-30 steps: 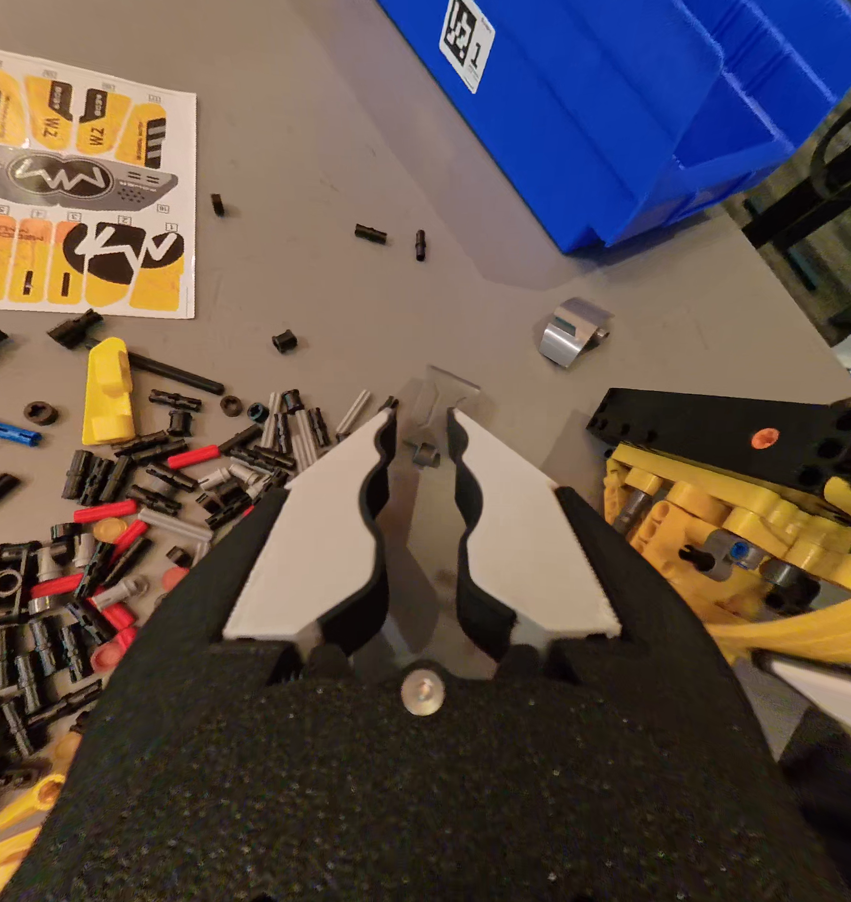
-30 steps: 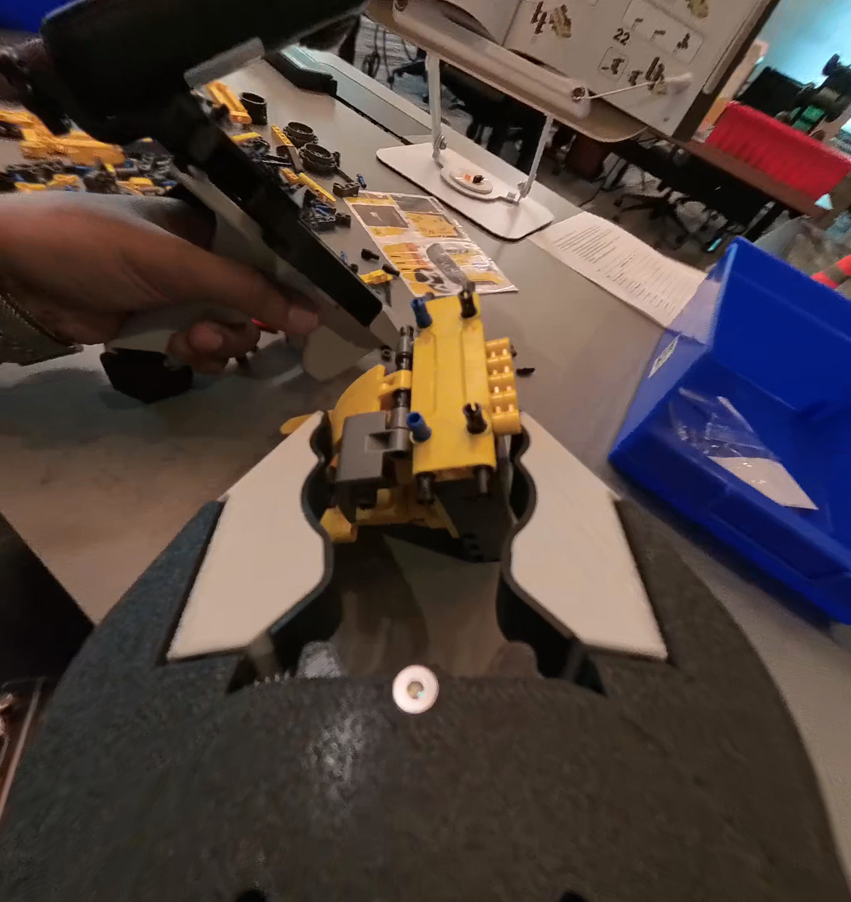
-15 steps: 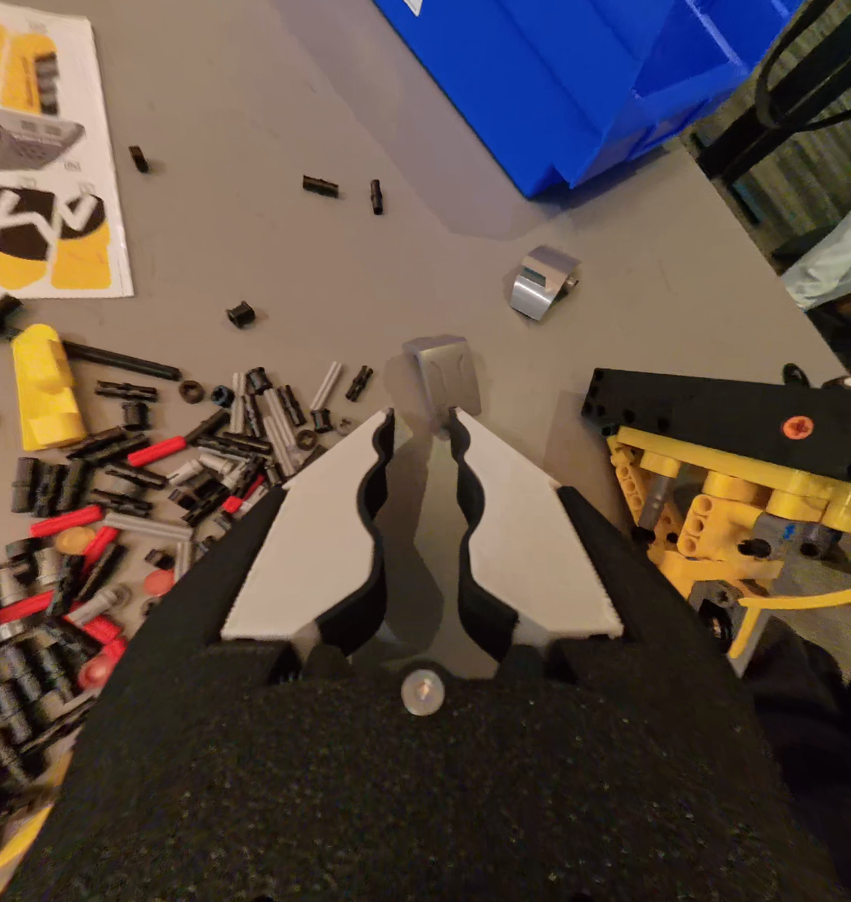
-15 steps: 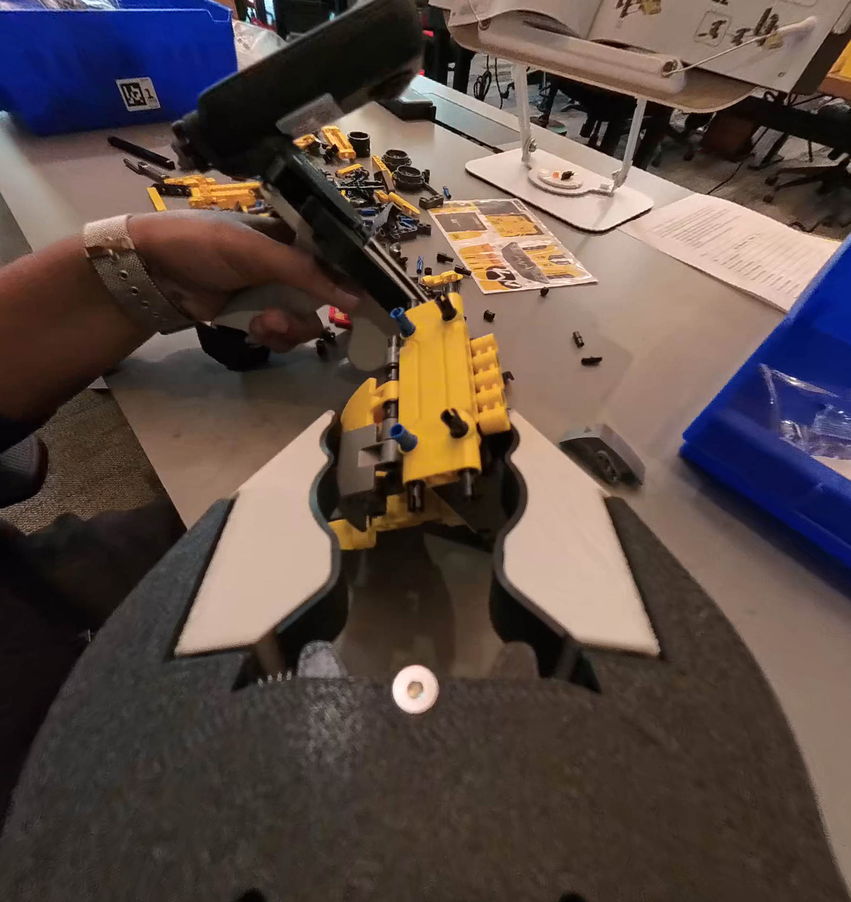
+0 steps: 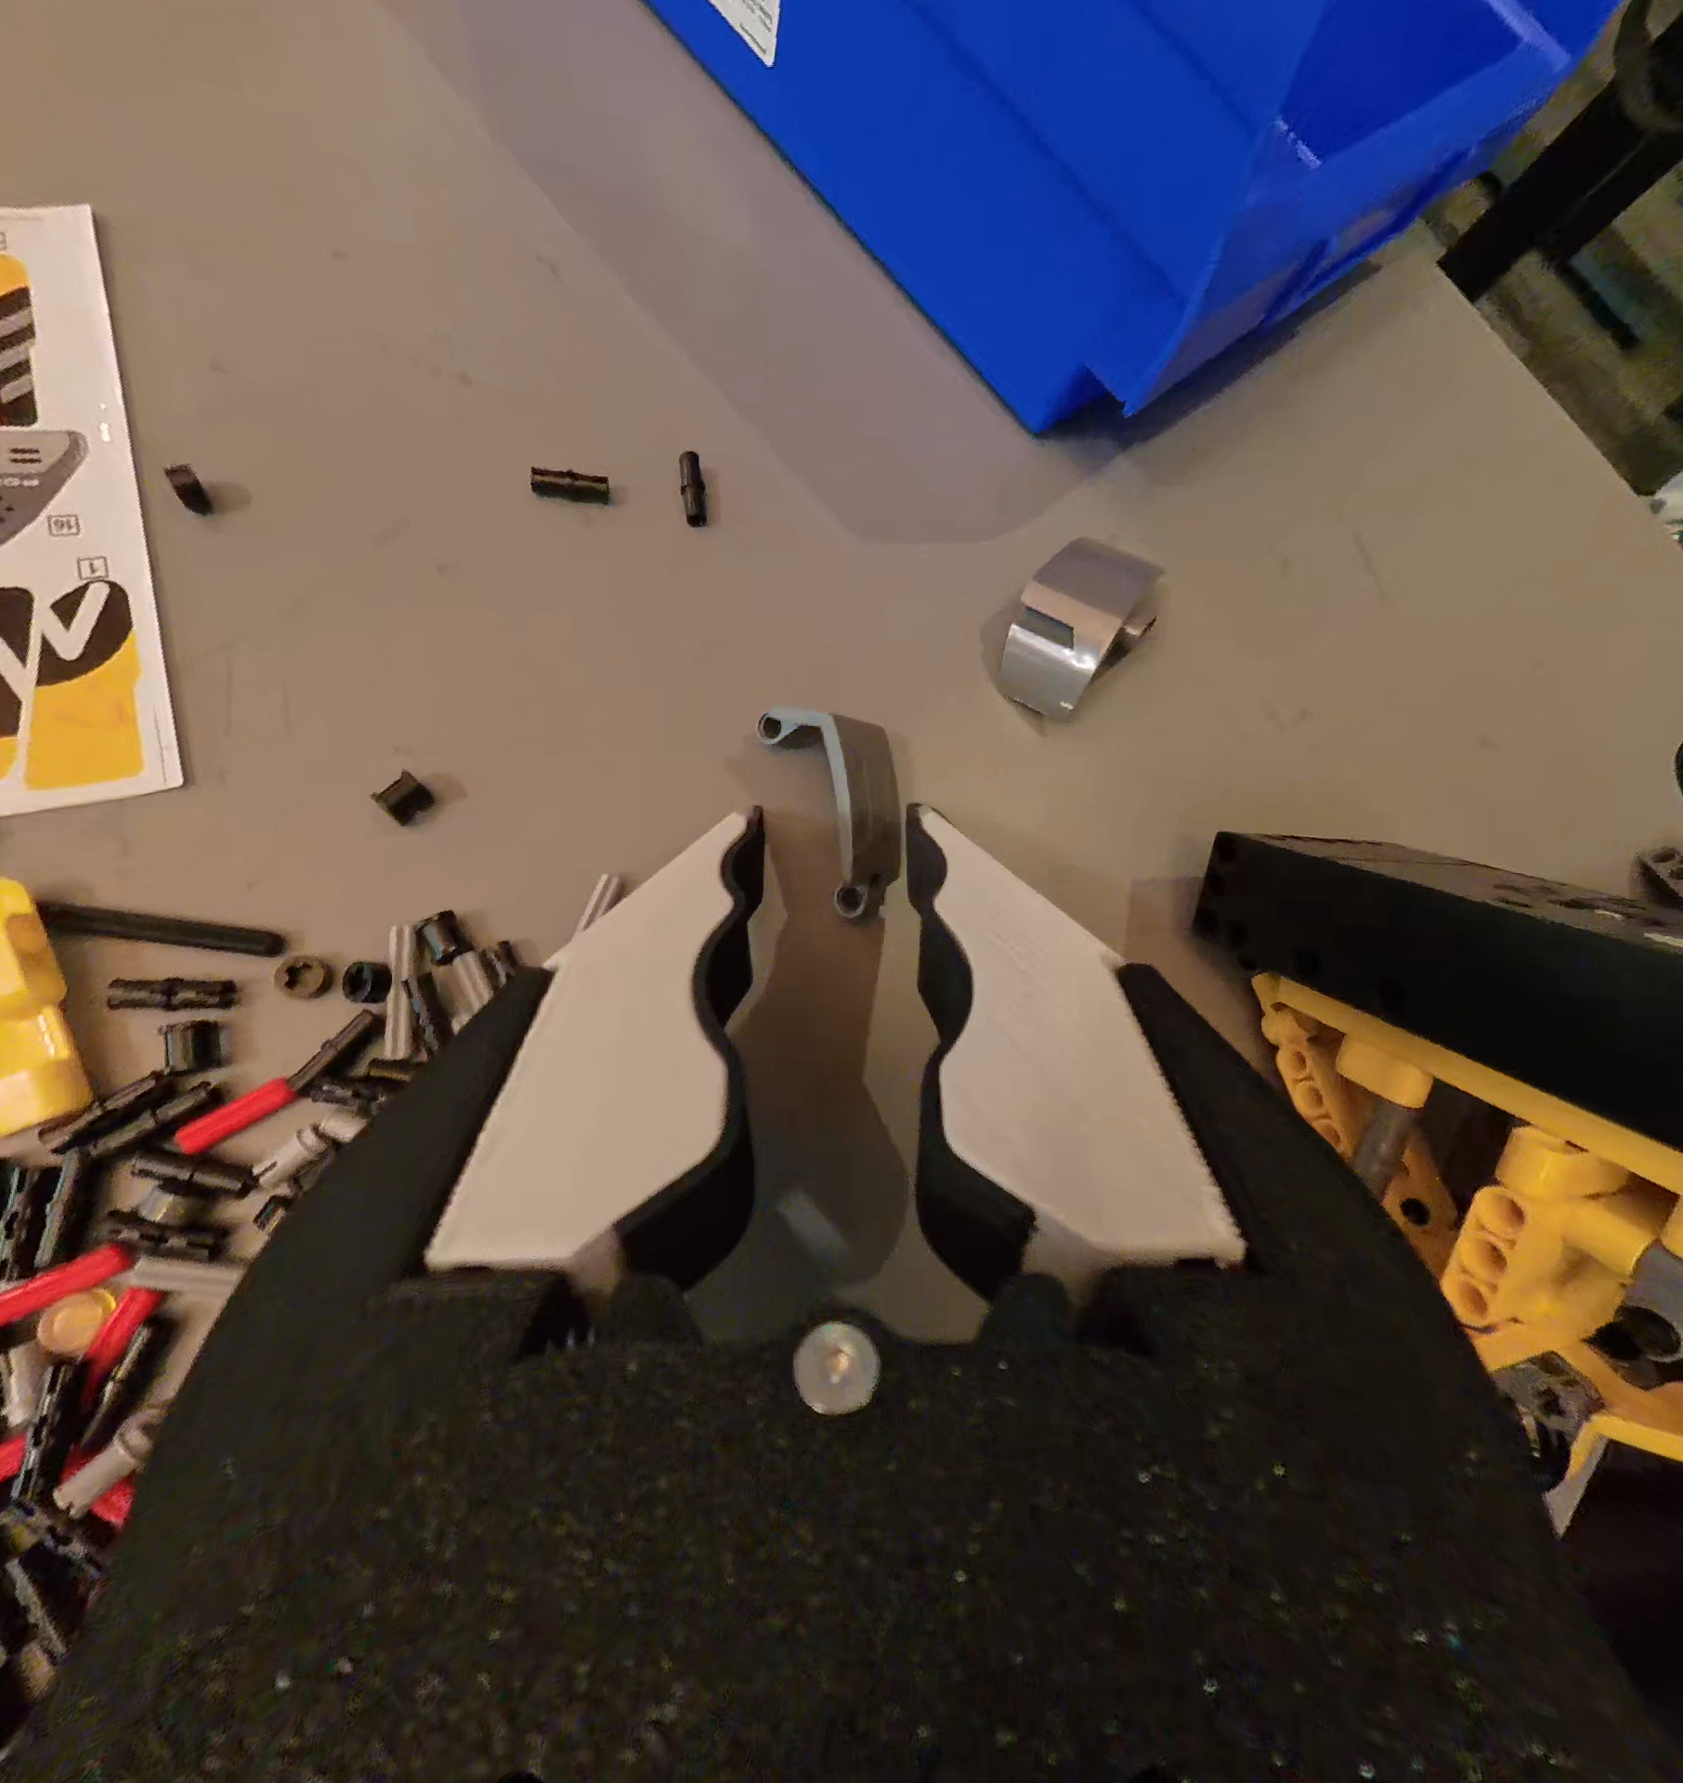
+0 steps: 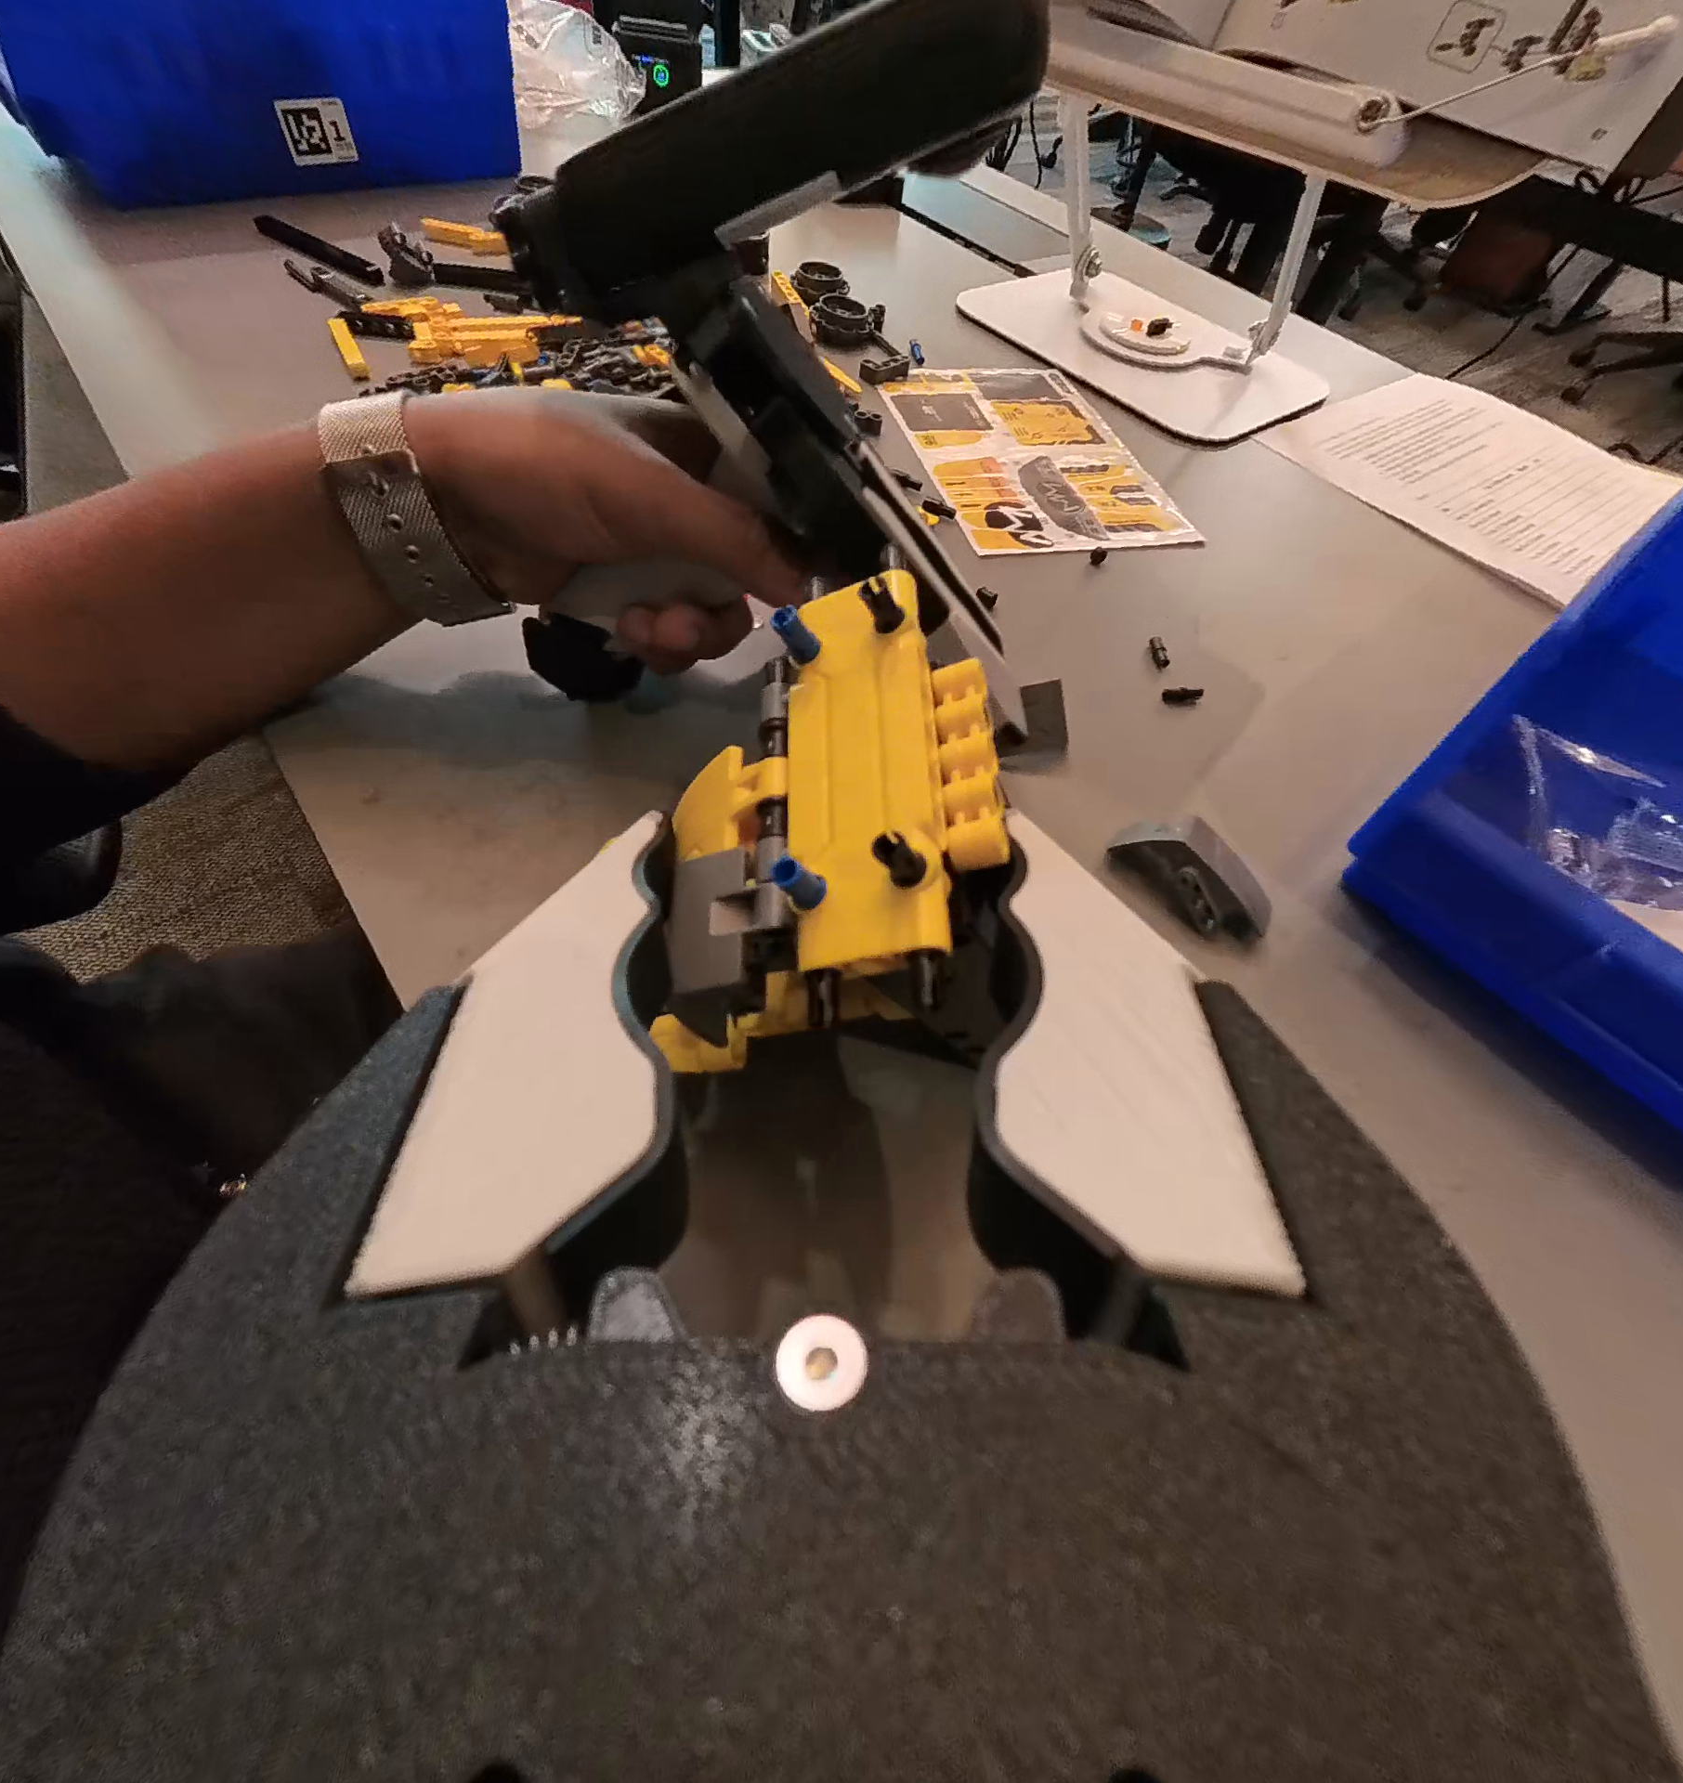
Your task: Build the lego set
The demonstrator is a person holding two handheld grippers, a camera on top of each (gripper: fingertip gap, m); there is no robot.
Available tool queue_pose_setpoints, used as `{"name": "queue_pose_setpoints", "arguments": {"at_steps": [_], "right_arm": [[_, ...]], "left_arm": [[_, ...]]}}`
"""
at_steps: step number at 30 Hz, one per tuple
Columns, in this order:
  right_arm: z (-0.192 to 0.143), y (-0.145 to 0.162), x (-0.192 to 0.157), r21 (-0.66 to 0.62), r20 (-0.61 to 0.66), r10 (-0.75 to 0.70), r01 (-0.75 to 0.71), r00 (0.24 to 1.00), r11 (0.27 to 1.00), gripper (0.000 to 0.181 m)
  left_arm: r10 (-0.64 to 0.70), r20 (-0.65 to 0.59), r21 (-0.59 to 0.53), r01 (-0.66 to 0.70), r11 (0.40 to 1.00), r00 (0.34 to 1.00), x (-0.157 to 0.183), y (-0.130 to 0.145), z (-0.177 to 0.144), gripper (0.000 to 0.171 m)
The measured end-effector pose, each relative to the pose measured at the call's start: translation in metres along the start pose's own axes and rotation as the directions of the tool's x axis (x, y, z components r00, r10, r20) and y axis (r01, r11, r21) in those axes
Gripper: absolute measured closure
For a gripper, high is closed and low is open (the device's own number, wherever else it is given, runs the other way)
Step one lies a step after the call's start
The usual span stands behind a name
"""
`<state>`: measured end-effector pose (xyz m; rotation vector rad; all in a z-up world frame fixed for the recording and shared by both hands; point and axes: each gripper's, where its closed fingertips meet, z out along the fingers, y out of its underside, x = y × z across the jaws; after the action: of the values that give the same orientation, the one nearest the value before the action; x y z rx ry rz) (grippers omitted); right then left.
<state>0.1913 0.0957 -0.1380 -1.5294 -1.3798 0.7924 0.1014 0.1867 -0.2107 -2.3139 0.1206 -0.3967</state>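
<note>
My left gripper (image 5: 835,825) is open, tips low over the grey table (image 5: 529,318). A small grey curved panel (image 5: 862,801) stands on its edge between the fingertips, close to the right finger; no pinch shows. My right gripper (image 6: 833,839) is shut on a yellow and black brick model (image 6: 867,772), held above the table's near edge. The model also shows at the right of the left wrist view (image 5: 1494,1110). In the right wrist view a person's hand (image 6: 577,502) holds the left gripper (image 6: 1006,704), its tips down at the grey panel (image 6: 1045,714).
A second grey curved panel (image 5: 1074,627) lies beyond my left gripper. A blue bin (image 5: 1108,193) stands behind it. Loose black, grey and red pins (image 5: 143,1158), a yellow piece (image 5: 8,1013) and a sticker sheet (image 5: 37,502) lie to the left. An instruction stand (image 6: 1146,347) stands farther back. The yellow piece (image 5: 8,1013) is about 12 centimeters from my left fingertips and 25 centimeters from my right.
The left gripper has shifted right and its fingers have spread slightly; the grey panel now stands on edge between the tips. The right gripper has swung left with the model still held.
</note>
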Motion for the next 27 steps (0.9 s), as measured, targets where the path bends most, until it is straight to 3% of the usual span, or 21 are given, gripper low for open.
{"name": "queue_pose_setpoints", "arguments": {"at_steps": [4,5,6,7,10,12,15,17,20,24,27], "right_arm": [[0.002,-0.001,0.000,0.006,-0.001,0.005,-0.005,1.000,1.000,0.116],[0.003,-0.002,0.000,0.007,-0.001,0.006,-0.006,1.000,1.000,0.116],[0.004,-0.002,0.000,0.008,-0.002,0.008,-0.008,1.000,1.000,0.116],[0.004,-0.002,0.000,0.009,-0.004,0.010,-0.010,1.000,1.000,0.116],[0.003,-0.002,0.001,0.007,-0.007,0.020,-0.020,1.000,1.000,0.116],[0.000,-0.002,0.004,0.003,-0.001,0.035,-0.035,0.999,0.999,0.116],[-0.002,0.000,0.010,-0.002,0.013,0.054,-0.054,0.998,0.999,0.116],[-0.004,0.000,0.013,-0.002,0.032,0.061,-0.061,0.998,0.998,0.116],[-0.005,-0.001,0.015,0.016,0.067,0.086,-0.087,0.994,0.996,0.116],[-0.009,-0.002,0.015,0.044,0.128,0.134,-0.141,0.983,0.989,0.116],[-0.016,-0.005,0.005,0.043,0.242,0.195,-0.211,0.951,0.976,0.116]], "left_arm": [[0.017,-0.020,-0.014,-0.018,1.000,1.000,0.001,-0.006,0.007,0.144],[0.019,-0.010,-0.040,-0.019,0.999,1.000,-0.001,-0.005,0.009,0.149],[0.036,0.001,-0.052,-0.036,0.998,0.999,-0.002,-0.003,0.010,0.169],[0.056,0.002,-0.048,-0.056,0.997,0.998,-0.001,-0.003,0.009,0.169],[0.084,-0.021,0.035,-0.083,0.996,0.996,0.003,-0.011,-0.004,0.170],[0.122,-0.140,0.165,-0.098,0.981,0.983,0.022,-0.024,-0.024,0.170],[0.256,-0.368,0.350,-0.122,0.929,0.894,0.066,-0.030,-0.074,0.170],[0.343,-0.449,0.393,-0.162,0.905,0.825,0.086,-0.015,-0.100,0.170],[0.390,-0.540,0.400,-0.180,0.899,0.746,0.105,0.011,-0.122,0.170],[0.339,-0.657,0.391,-0.080,0.917,0.673,0.120,0.018,-0.132,0.170],[0.332,-0.651,0.355,-0.113,0.928,0.682,0.121,0.024,-0.122,0.170]]}}
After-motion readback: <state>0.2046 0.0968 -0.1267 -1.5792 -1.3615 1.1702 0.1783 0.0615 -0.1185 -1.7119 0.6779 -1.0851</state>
